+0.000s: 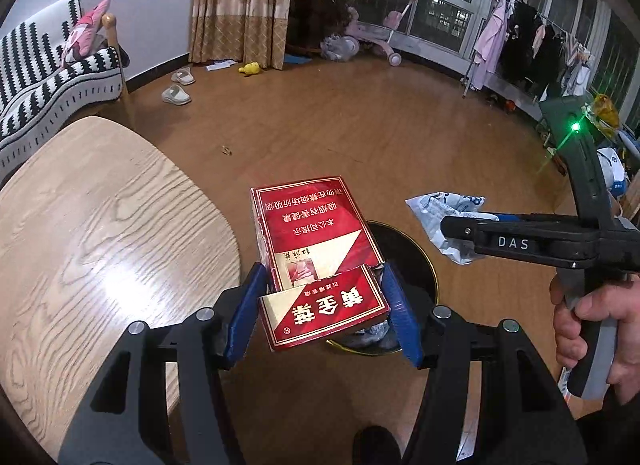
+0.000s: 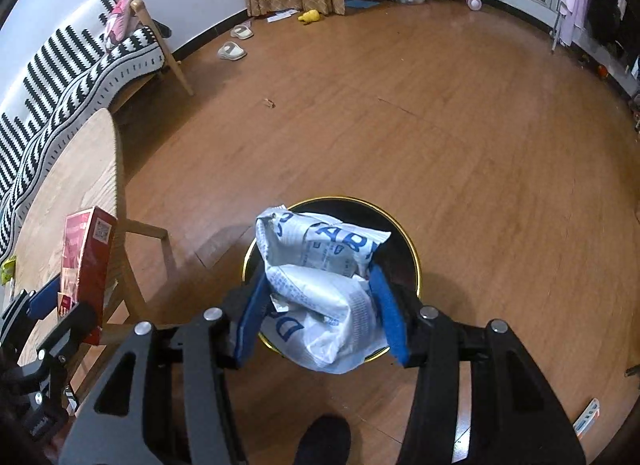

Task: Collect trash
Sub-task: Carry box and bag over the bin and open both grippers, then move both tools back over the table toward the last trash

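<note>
My left gripper [image 1: 325, 297] is shut on a red cigarette carton [image 1: 316, 241] with its flap open, held over the near left rim of the black, gold-rimmed trash bin [image 1: 404, 253]. The carton also shows in the right wrist view [image 2: 86, 265] at the left. My right gripper [image 2: 320, 301] is shut on a crumpled white plastic bag with blue print [image 2: 320, 273], held right above the bin [image 2: 396, 249]. In the left wrist view the right gripper [image 1: 452, 225] sits to the right with the bag [image 1: 448, 221] at its tips.
A light wooden table [image 1: 88, 233] stands left of the bin, with a striped sofa [image 1: 44, 77] behind it. Slippers [image 1: 176, 95], a yellow toy [image 1: 250, 68], a pink tricycle [image 1: 376, 35] and a clothes rack [image 1: 532, 37] line the far floor. My foot [image 2: 324, 441] is below.
</note>
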`<state>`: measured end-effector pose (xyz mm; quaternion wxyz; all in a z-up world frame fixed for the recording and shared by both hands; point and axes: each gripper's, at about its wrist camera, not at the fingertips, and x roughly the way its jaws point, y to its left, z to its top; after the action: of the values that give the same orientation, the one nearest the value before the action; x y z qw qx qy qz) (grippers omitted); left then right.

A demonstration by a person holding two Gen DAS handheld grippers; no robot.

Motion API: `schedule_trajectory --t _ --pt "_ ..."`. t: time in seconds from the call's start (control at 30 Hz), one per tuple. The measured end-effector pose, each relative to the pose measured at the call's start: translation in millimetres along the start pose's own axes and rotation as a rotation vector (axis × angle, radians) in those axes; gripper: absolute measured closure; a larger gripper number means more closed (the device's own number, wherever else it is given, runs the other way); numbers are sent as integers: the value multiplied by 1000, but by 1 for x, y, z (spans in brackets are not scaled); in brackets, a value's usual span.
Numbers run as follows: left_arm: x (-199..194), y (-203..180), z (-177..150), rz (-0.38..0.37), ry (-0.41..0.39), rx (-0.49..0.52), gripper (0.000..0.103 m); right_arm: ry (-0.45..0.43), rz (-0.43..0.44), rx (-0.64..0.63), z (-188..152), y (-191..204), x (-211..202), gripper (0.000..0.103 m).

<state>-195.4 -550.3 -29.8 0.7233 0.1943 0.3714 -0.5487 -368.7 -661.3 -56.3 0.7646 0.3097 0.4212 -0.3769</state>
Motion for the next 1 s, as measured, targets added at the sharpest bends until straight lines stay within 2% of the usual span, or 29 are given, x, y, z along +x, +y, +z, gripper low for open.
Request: schedule_trajectory --t 0.07,0.3,0.67,0.73,0.77,0.9,1.0 --pt "6 -2 2 -5 8 -2 45 9 -6 9 2 -5 6 43" --pt "28 -21 4 -35 42 0 45 -3 -18 28 3 -17 6 34" --pt "78 -45 10 -100 101 -14 44 -62 -30 84 4 -36 -15 32" --pt "85 -46 11 -99 106 -19 40 -72 -30 86 3 -34 -19 32" --pt "88 -46 12 -101 107 -20 33 -75 -29 86 3 -33 -20 32" --pt "85 -43 16 -100 96 -43 29 -85 -26 75 2 -27 -25 32" --pt "71 -35 20 -91 75 -46 22 -87 -15 60 3 -16 -26 31"
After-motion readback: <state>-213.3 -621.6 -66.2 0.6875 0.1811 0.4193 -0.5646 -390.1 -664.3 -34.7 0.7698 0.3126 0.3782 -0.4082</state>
